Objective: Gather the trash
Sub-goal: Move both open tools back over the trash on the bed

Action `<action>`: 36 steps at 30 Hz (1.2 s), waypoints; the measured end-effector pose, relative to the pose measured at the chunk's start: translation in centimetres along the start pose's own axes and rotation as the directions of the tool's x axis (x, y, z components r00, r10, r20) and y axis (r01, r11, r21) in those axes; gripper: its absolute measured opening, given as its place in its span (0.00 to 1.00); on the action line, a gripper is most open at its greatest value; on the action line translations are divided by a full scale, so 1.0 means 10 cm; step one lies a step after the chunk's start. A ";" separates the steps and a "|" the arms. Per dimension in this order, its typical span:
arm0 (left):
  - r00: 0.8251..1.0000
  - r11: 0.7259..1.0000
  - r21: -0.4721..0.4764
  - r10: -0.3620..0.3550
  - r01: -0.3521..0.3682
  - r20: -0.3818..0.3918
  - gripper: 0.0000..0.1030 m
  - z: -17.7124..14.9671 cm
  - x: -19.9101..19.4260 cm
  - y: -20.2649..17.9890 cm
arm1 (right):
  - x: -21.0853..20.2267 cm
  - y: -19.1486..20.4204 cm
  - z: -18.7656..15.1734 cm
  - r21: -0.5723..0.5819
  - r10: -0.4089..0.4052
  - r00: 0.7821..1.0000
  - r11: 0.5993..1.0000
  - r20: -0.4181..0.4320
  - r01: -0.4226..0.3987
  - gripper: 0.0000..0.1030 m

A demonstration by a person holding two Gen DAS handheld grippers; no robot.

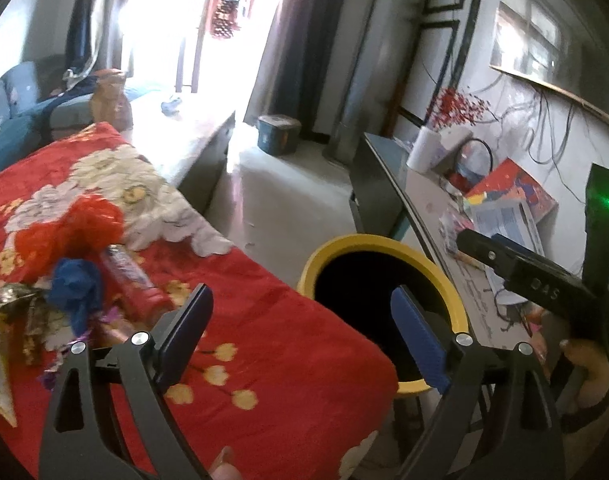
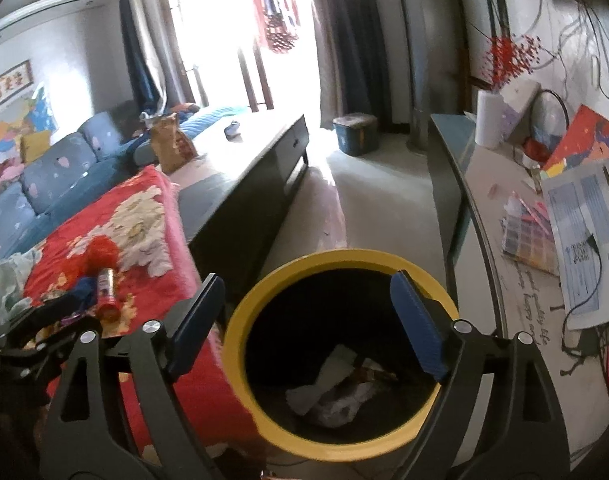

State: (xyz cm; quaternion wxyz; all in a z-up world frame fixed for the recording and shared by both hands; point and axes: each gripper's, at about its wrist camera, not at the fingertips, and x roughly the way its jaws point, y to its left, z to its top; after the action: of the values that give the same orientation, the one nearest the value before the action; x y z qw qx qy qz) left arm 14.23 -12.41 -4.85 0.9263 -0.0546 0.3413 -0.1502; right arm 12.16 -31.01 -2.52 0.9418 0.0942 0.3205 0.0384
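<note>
bin: yellow-rimmed bin (image 2: 344, 360) stands on the floor, touching the edge of the red blanket (image 1: 264, 320); landmark for everything below
in bin: white paper scraps (image 2: 332, 384) lie at the bottom, dropped, not held
right gripper (image 2: 304, 320): over the bin mouth, pointing down into it, fingers wide, nothing between them
left gripper (image 1: 300, 328): above the blanket edge, just left of the bin rim, fingers wide, empty
trash left: pile on the blanket, well left of the bin: red plastic bag (image 1: 70, 228), blue crumpled paper (image 1: 76, 288), red tube wrapper (image 1: 132, 280), foil scrap (image 1: 12, 296)
step: judged as drop finished, going back for the next piece
how to do it well: swing the left gripper away from the bin toward the pile, keep the fingers wide until they straddle one piece
pick order: the tube looks the stiffest, easiest to pinch across its width; bag and paper are soft, pinch them at the bulk
risk: loose pieces may drag along; blanket cloth may get caught, so close above the cloth
right-side desk: papers (image 2: 584, 232) beside the bin look like clutter, not clearly trash
</note>
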 end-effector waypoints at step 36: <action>0.962 0.948 -0.221 0.254 -0.228 0.098 0.90 0.03 -0.82 1.53 | -0.10 1.39 -0.12 -0.213 0.255 0.965 0.941 -0.055 -0.261 0.83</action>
State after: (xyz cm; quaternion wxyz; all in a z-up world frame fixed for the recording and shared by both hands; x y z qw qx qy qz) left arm 12.20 4.67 -2.75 0.9465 -0.1181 0.3002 0.0045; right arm 10.49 -17.36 -0.06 0.9289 0.0306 0.3117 0.1978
